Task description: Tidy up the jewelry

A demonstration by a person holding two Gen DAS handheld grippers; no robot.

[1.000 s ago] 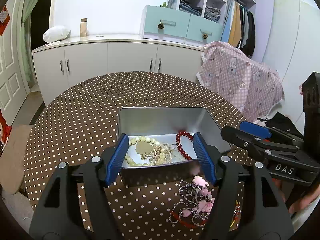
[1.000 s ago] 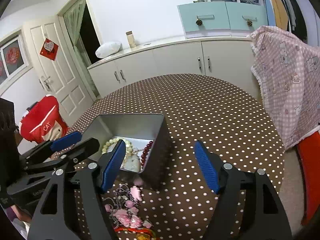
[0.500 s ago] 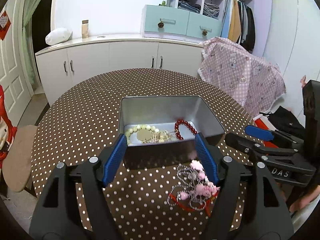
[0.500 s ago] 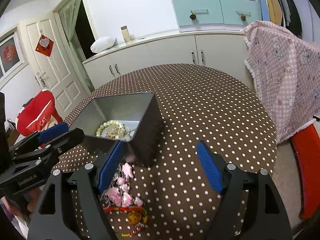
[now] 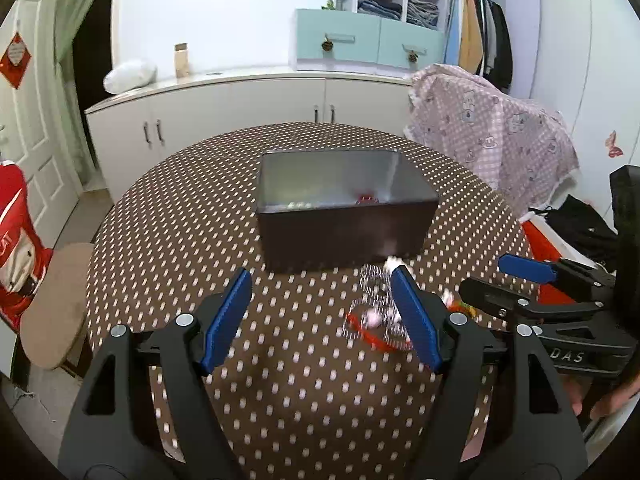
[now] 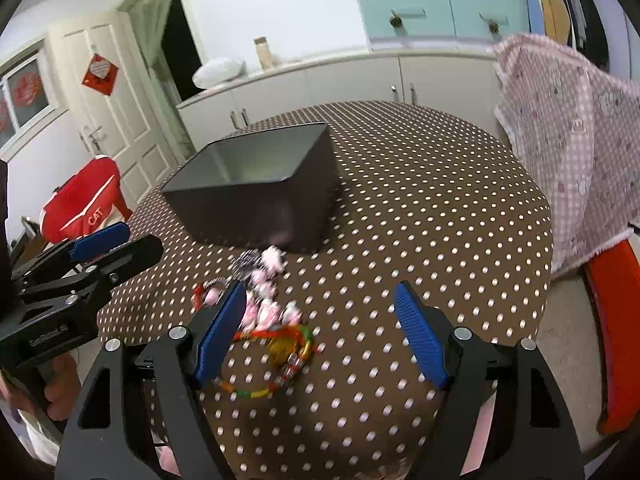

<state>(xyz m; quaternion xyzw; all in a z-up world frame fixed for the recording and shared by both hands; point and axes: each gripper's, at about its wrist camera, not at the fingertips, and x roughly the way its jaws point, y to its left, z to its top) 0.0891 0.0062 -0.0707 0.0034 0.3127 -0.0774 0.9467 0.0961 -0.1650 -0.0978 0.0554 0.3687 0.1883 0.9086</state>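
Both tongs, left [image 5: 320, 316] and right [image 6: 320, 330], wide and empty above the counter [image 6: 420, 184]; limp, tangle-prone jewelry pile [image 6: 268, 308] lies near the tin [image 6: 256, 192], best pinched at one strand.

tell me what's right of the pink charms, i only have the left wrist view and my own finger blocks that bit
Observer: In the right wrist view a multicolored beaded bracelet with a gold piece lies there, nearer the camera than the pink charm chain.
Operator: touching the tin
Observer: No. Only the chain's far end reaches the metal tin; the bracelet lies apart from it on the polka-dot tablecloth.
Operator: right gripper holding anything
Observer: No. The right gripper is open and empty, with the jewelry just inside its left finger.
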